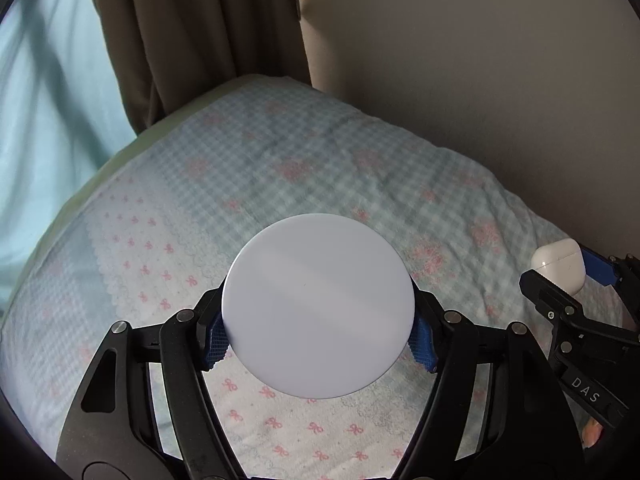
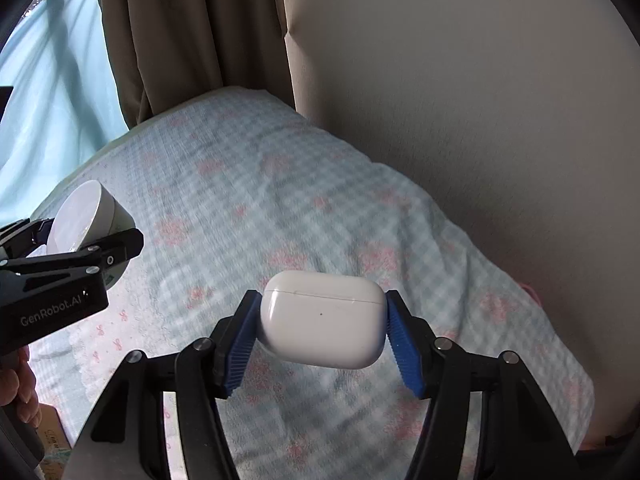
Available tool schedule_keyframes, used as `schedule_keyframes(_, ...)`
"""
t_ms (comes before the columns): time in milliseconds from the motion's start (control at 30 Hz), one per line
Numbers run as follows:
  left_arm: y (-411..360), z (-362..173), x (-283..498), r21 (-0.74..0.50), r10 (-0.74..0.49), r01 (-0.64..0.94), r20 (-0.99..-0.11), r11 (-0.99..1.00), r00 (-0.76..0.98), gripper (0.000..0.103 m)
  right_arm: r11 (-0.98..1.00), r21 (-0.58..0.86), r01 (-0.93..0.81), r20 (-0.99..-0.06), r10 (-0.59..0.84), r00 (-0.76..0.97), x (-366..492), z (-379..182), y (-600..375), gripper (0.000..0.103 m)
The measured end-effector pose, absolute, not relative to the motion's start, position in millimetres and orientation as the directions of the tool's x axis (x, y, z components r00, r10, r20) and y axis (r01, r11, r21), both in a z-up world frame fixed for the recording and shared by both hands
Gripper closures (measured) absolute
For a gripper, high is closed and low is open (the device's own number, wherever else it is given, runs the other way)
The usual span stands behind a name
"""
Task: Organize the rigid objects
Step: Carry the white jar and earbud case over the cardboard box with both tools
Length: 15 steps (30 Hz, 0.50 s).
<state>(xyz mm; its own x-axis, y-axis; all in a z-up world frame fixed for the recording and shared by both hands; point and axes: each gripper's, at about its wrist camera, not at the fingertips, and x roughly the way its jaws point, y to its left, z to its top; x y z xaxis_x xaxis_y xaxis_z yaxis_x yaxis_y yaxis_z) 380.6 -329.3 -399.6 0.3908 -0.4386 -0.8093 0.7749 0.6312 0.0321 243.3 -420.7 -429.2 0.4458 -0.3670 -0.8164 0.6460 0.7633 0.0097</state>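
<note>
Right wrist: right tool clamps earbud case, left tool clamps round jar above bed.

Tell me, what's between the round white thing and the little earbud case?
Nothing: both wrist views show only checked blanket between the round white object and the earbud case.

The white round disc is held above the bed, its flat glossy face toward the left wrist camera, pinched at its left and right edges. The white earbud case, rounded and glossy with its lid closed, is held level above the bed, clamped at both ends.
</note>
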Motion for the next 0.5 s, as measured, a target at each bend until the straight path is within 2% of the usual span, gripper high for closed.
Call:
schedule_keyframes(233,-274,-308,348,-0.006,-0.457,0.720,-0.776,0.694,0.435,0.035,0.792,0.031,0.610,-0.764,-0.374,0.525,219,-330,-390,0.046)
schedule_keyframes(500,-166,-227,302,-0.052,-0.461,0.639,-0.738,0.767,0.493,0.035,0.863,0.064,0.501,-0.747,-0.292,0.598,194,-237,-315,0.046)
